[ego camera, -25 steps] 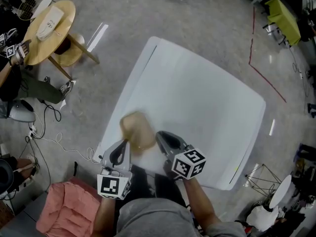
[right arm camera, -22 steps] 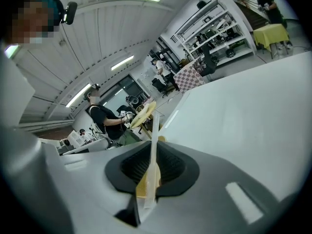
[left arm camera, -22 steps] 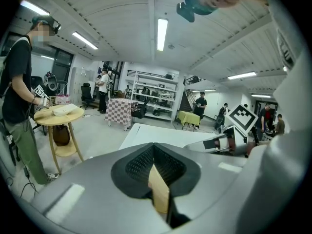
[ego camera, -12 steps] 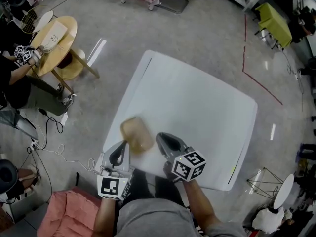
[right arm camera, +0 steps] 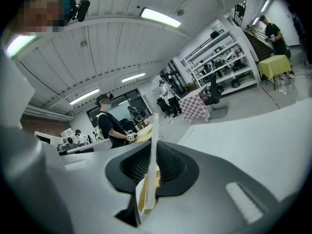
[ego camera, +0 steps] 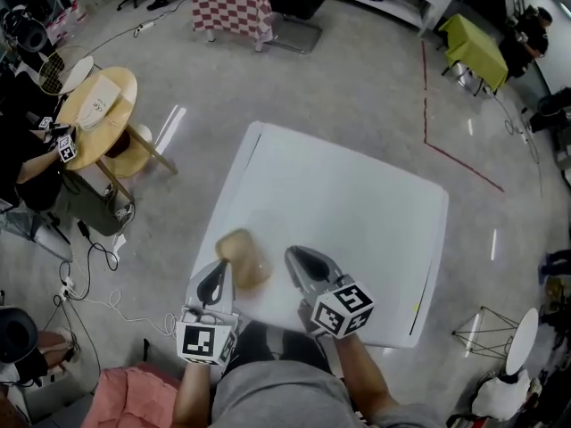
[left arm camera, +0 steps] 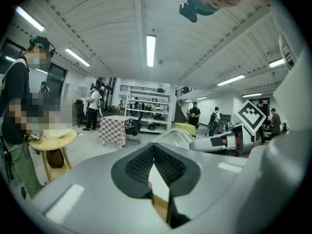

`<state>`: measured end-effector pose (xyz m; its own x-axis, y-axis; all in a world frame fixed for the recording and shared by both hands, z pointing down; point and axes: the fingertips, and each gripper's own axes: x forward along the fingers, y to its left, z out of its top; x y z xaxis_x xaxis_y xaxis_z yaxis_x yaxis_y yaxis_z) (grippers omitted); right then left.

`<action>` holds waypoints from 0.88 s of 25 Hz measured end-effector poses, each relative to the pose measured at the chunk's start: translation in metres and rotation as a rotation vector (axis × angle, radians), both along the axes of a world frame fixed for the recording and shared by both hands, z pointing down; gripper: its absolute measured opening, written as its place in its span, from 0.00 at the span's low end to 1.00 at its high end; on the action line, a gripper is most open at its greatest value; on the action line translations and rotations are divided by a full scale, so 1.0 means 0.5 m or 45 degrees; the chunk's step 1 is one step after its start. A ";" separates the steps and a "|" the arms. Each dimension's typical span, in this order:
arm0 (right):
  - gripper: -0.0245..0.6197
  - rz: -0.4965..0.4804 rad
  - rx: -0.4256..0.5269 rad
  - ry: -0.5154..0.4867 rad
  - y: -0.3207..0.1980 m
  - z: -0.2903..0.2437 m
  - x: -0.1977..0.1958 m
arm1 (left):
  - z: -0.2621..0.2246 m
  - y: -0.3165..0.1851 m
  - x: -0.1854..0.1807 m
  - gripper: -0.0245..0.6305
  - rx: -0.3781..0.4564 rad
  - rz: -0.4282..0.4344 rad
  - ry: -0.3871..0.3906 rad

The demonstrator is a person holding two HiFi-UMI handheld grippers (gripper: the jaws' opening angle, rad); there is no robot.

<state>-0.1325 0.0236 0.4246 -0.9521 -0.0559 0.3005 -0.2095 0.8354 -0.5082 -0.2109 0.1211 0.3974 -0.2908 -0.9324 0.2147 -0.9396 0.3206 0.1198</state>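
A tan, flat, paper-like thing (ego camera: pixel 243 257) hangs over the near left part of the white table (ego camera: pixel 357 203), blurred in the head view. My left gripper (ego camera: pixel 217 273) is at its left edge, shut on it; in the left gripper view the tan and white sheet (left arm camera: pixel 159 199) is pinched between the ribbed pads of the left gripper (left arm camera: pixel 154 164). My right gripper (ego camera: pixel 299 259) is just right of it. The right gripper view shows the right gripper (right arm camera: pixel 152 161) shut on a thin sheet (right arm camera: pixel 152 145) seen edge-on, white with tan lower down.
A round wooden table (ego camera: pixel 94 105) and a person (ego camera: pixel 27 163) are at the left. Cables (ego camera: pixel 94 257) lie on the floor and a pink cloth (ego camera: pixel 125 399) is near my left arm. Further off are a checked table (ego camera: pixel 236 3), a yellow-green table (ego camera: pixel 473 43) and a red floor line (ego camera: pixel 459 159).
The head view has drawn back, so the table looks smaller and more of the room shows. Both grippers keep their hold on the tan thing in much the same place.
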 end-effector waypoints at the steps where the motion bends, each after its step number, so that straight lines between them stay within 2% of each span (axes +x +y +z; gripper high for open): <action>1: 0.09 0.008 0.025 -0.010 -0.002 -0.015 0.006 | -0.012 -0.004 0.003 0.05 0.013 0.004 -0.007; 6: 0.09 0.076 0.168 -0.066 -0.018 -0.097 0.037 | -0.083 -0.027 0.017 0.06 0.074 0.048 -0.060; 13: 0.09 0.248 0.429 -0.072 -0.058 -0.181 0.114 | -0.146 -0.071 0.056 0.05 0.138 0.143 -0.111; 22: 0.09 0.469 0.560 -0.071 -0.096 -0.233 0.230 | -0.177 -0.128 0.129 0.05 0.171 0.301 -0.130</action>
<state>-0.0174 -0.0243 0.3083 -0.8598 -0.4954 0.1239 -0.5096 0.8475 -0.1484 -0.1466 0.0571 0.3087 -0.0753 -0.9950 0.0655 -0.9958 0.0785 0.0474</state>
